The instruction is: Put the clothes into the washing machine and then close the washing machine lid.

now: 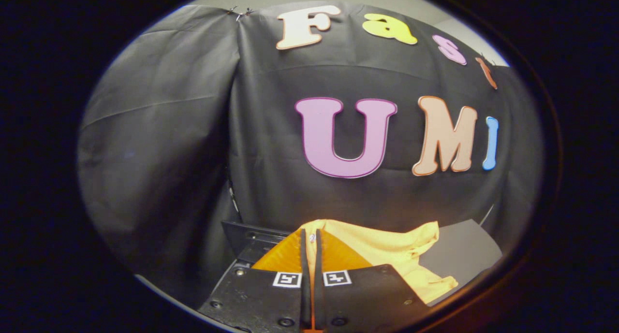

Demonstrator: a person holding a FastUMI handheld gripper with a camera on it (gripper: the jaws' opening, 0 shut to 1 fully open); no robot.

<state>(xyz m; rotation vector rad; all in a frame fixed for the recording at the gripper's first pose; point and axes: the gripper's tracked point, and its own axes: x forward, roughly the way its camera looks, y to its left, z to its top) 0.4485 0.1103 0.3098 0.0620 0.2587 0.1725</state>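
Gripper (311, 238) fingers nearly closed, pinching my soft, light yellow garment (387, 251) by a fold; it should drape limply, so grip bunched cloth.

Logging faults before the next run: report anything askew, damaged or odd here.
Nothing looks damaged or spilled. The tongs are nearly closed, pinching a fold of the yellow garment, which hangs bunched and creased just ahead of them in front of the black cloth wall. That fits a carry, not a fault.
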